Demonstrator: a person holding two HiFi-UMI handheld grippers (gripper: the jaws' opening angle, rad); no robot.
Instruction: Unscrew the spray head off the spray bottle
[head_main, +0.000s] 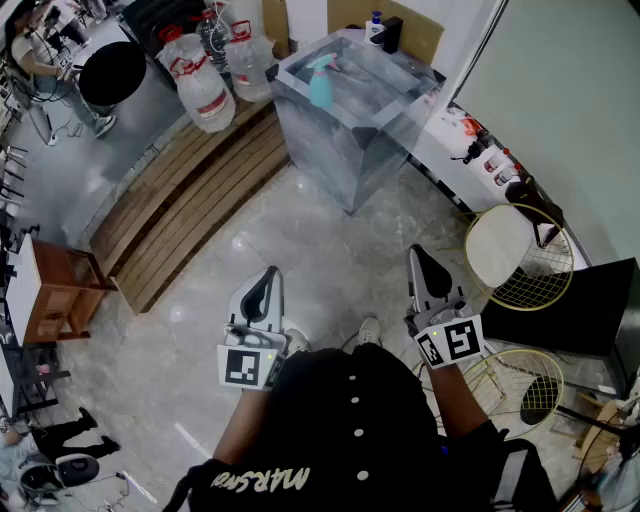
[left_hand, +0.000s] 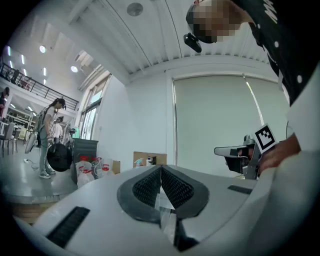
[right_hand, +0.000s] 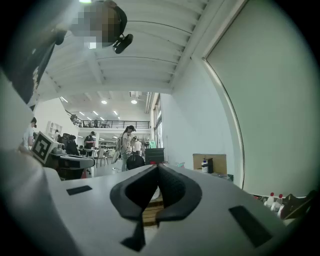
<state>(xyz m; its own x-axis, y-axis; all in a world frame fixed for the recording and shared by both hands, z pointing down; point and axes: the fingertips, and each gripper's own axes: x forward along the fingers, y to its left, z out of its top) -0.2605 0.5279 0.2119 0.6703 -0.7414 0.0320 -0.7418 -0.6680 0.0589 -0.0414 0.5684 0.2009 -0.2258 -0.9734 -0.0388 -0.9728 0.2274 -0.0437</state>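
Head view: the bottle (head_main: 321, 88) is teal with a paler spray head on top. It stands upright on the grey table (head_main: 372, 150), near the top's left edge and well apart from both grippers. The left gripper (head_main: 270, 276) and right gripper (head_main: 415, 253) are low in the frame over pale stone floor (head_main: 330, 245), side by side with a gap between them. Both point toward the table, and the floor runs from them up to the table's near corner. Left of the table, clear jugs (head_main: 206, 96) with red labels stand on a slatted wood platform (head_main: 190, 190); what they contain cannot be told. A gold wire frame (head_main: 545, 270) holding a white round pad sits right of the right gripper, with a black panel (head_main: 580, 305) just beside it.

Left gripper view: the ribbed pads (left_hand: 150, 186) meet at the tip with nothing between them. The bottle shows small and far off past the tip, in front of a cardboard sheet (left_hand: 156, 158). The jugs stand at far left, and the right gripper hangs at the right edge.

Right gripper view: the jaws are pressed together and empty. Beyond them is the cardboard, with a small white bottle (right_hand: 204, 165) in front of it. The left gripper is at left, and a pale wall closes the right side
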